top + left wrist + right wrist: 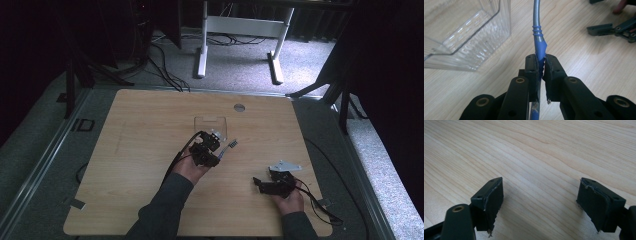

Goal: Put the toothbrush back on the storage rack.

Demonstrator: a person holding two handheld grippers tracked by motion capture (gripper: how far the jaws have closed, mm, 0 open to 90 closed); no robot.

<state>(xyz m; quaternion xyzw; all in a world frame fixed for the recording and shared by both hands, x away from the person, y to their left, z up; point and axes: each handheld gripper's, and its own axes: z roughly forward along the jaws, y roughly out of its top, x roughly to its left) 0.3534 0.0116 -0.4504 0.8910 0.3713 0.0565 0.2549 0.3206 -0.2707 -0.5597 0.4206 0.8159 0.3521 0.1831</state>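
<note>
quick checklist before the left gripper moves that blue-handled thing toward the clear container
1. Grip on the blue-handled utensil: ok, the left gripper has its jaws shut on the blue handle.
2. What the far end of the utensil is: cannot tell, the metal shaft runs out of frame.
3. Clear container upright with its mouth open: ok, and it stands close beside the left gripper.
4. Container contents: cannot tell for certain; table grain shows through its walls.
5. Right gripper out of the way: ok, jaws wide open with nothing between them, over bare table, set apart from the left.
</note>
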